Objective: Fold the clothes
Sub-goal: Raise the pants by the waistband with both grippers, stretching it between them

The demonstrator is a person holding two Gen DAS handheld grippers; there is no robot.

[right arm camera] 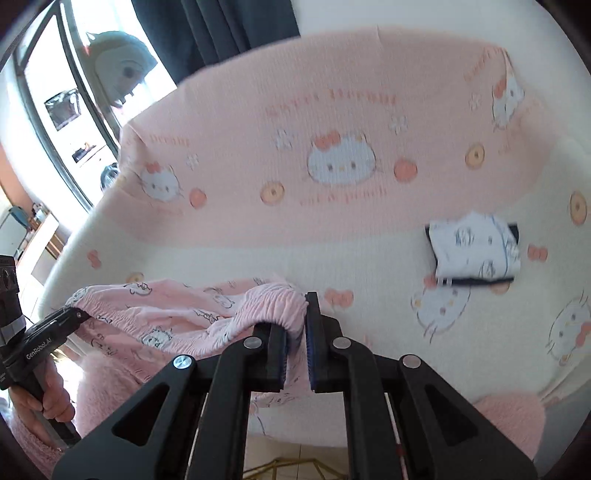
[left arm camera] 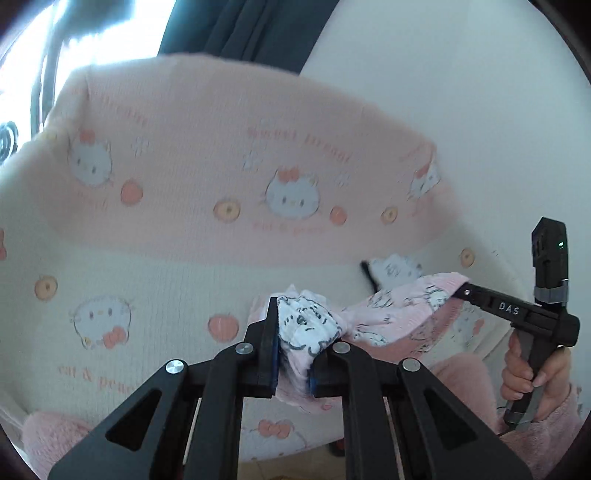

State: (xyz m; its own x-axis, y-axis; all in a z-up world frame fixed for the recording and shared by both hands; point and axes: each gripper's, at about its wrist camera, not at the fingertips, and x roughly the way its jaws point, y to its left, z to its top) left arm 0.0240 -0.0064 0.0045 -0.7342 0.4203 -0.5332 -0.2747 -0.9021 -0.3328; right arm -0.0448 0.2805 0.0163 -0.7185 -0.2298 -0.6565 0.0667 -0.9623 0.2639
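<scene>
A pink garment (right arm camera: pixel 177 314) printed with cat faces hangs stretched between my two grippers above the sofa seat. My left gripper (left arm camera: pixel 293 354) is shut on one bunched end of it (left arm camera: pixel 314 325), where the white inside shows. My right gripper (right arm camera: pixel 295 345) is shut on the elastic waistband end (right arm camera: pixel 273 306). In the left wrist view the right gripper (left arm camera: pixel 461 291) holds the far end of the garment; in the right wrist view the left gripper (right arm camera: pixel 74 314) does the same at the left. A folded white garment (right arm camera: pixel 476 247) with dark trim lies on the seat to the right.
The sofa (right arm camera: pixel 369 266) has a cream seat and pink backrest (left arm camera: pixel 221 166) with a cat print. A person's hand (left arm camera: pixel 532 373) in a fluffy pink sleeve holds each gripper handle. Dark curtains (right arm camera: pixel 221 29) and a bright window (left arm camera: pixel 92 33) are behind.
</scene>
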